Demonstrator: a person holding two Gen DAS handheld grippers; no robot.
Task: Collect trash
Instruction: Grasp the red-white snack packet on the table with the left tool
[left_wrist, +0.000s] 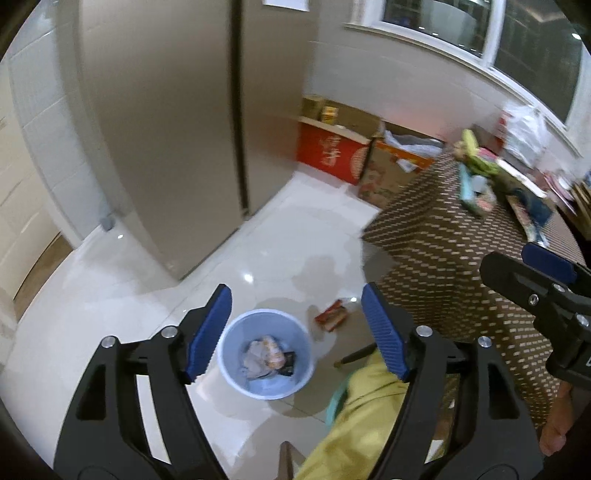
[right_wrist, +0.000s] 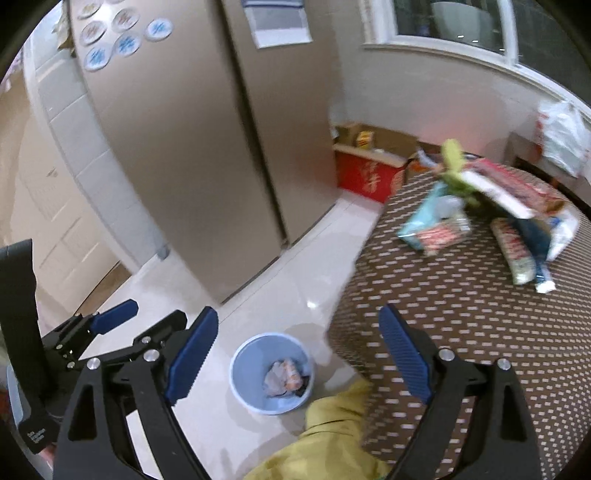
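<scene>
Both the left gripper (left_wrist: 293, 328) and right gripper (right_wrist: 297, 350) gape empty above the bin (left_wrist: 236, 384), its crumpled contents blurred.

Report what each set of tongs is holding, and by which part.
Nothing is held. The left tongs and right tongs are both open and empty above the blue trash bin.

Beige refrigerator (right_wrist: 207, 155) bearing round magnets (right_wrist: 125, 29); red carton (left_wrist: 332, 151) beside open cardboard boxes (left_wrist: 399, 162) under window (right_wrist: 454, 26); patterned tablecloth (right_wrist: 480, 325); yellow-green cloth (left_wrist: 365, 417); glossy tiled floor (left_wrist: 288, 236).
</scene>
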